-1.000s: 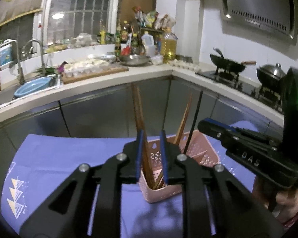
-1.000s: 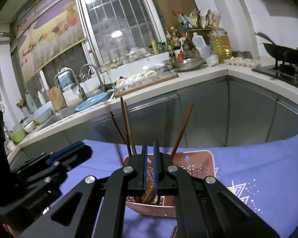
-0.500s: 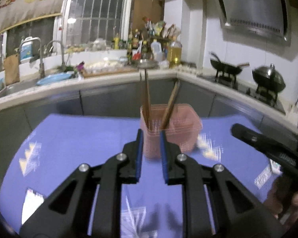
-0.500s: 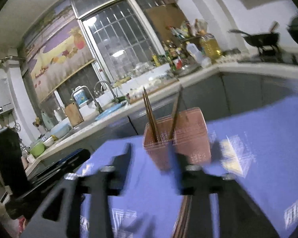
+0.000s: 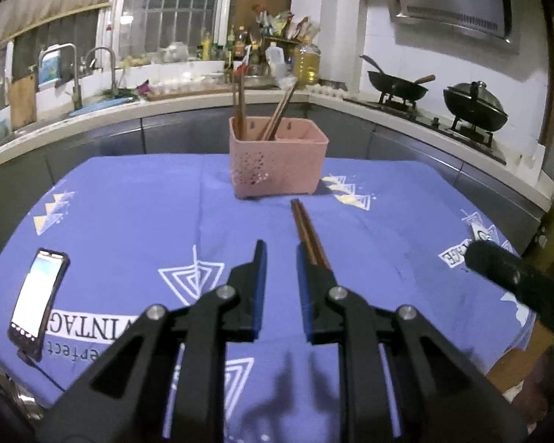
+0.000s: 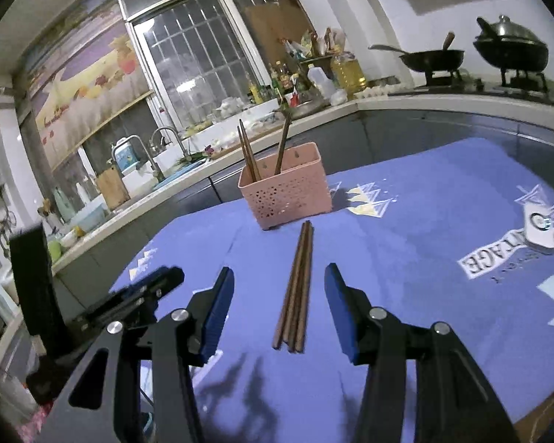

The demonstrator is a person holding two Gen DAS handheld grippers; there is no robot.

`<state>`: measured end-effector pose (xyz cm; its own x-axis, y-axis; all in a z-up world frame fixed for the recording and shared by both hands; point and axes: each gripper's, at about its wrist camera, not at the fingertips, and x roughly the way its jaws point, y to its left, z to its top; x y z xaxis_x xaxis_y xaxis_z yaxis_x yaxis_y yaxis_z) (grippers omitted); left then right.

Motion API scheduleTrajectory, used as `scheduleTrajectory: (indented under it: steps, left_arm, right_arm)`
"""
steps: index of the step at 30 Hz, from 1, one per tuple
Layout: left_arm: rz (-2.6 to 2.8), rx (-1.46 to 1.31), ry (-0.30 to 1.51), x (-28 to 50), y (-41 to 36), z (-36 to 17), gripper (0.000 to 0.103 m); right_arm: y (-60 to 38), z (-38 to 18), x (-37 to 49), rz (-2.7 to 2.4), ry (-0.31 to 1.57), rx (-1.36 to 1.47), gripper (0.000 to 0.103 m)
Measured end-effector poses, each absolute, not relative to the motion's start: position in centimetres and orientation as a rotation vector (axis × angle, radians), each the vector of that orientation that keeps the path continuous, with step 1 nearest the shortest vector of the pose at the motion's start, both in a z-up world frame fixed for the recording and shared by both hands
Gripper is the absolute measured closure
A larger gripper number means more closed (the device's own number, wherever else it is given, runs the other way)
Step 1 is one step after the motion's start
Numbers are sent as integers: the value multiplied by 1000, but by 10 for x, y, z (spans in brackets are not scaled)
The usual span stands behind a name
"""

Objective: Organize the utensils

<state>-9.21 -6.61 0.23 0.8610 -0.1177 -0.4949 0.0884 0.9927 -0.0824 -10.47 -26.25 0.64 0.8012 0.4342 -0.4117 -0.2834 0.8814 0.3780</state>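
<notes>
While the brown wooden chopsticks lie loose on the blue printed tablecloth, near the pink perforated plastic holder, the right gripper, spread astride them, could scatter the bundle, whereas the narrowly parted left gripper holds nothing.

Your pink basket, its lower wall pierced with a dotted star pattern, stands on a blue-violet cloth printed with white nested triangles, small yellow-and-white triangles and white block lettering. The chopsticks lying before you are reddish brown, like those in the basket. Your gripper fingers are black with blue pads. The phone has a black frame around a bright screen.
</notes>
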Motion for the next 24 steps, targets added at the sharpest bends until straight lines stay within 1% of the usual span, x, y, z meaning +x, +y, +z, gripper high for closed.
scheduleTrajectory:
  steps: [3,10,18,19,20,21,24]
  left_arm:
    - [-117,-32,502,-95,-79,7,88]
    - [-141,46,448,-92,-98,16,88]
    - [-97,73,435,-70,-85,17,87]
    - [-88,64,432,-67,-81,17,81]
    - [-82,55,430,-65,-76,18,72]
    - [-71,38,427,-62,-71,19,69]
    - [-65,-1,427,-55,-60,24,67]
  right_arm:
    - [-274,2,-115,354,501,308,51]
    - [-286,-8,-101,320,535,356,51]
    - [-272,-8,-75,319,576,288,51]
    - [-270,-5,-72,326,579,279,51]
    - [-267,-1,-68,338,581,270,51]
    - [-265,2,-66,345,580,262,51]
    - [-259,14,-64,369,559,245,51]
